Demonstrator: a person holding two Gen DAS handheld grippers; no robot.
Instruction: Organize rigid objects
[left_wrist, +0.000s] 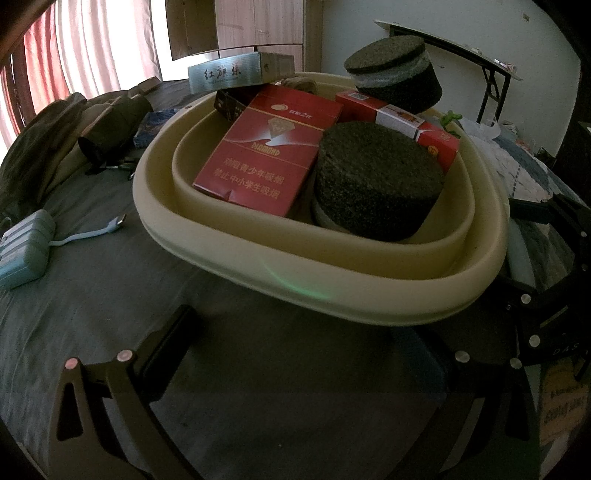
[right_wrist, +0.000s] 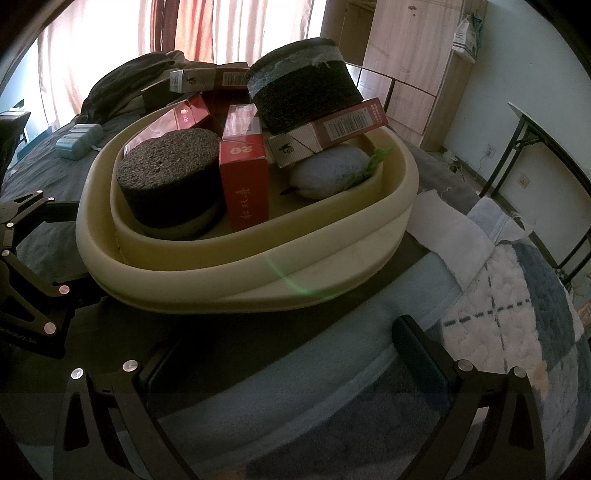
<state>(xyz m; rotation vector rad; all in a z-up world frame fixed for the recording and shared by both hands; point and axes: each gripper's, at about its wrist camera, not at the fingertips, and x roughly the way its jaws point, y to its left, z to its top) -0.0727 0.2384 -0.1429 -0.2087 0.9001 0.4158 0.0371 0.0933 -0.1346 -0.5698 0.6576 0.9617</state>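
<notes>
Stacked high in the cream basin (right_wrist: 236, 280) on the bed, the upper foam cylinder (right_wrist: 303, 85) is perched on a tilted cigarette carton (right_wrist: 332, 133) and could be toppled if the basin is nudged. Both the left gripper (left_wrist: 295, 354) and right gripper (right_wrist: 288, 354) are held with fingers apart and empty, just short of the rim.

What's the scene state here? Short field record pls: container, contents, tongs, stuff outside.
surface: bed with grey sheet
container: cream basin
contents: two dark foam cylinders, one low in the basin, one stacked on a barcode carton; red DIAMOND carton; upright red box; white plush
outside: teal power bank, left of the basin in the left wrist view
left tongs: open, empty
right tongs: open, empty
</notes>
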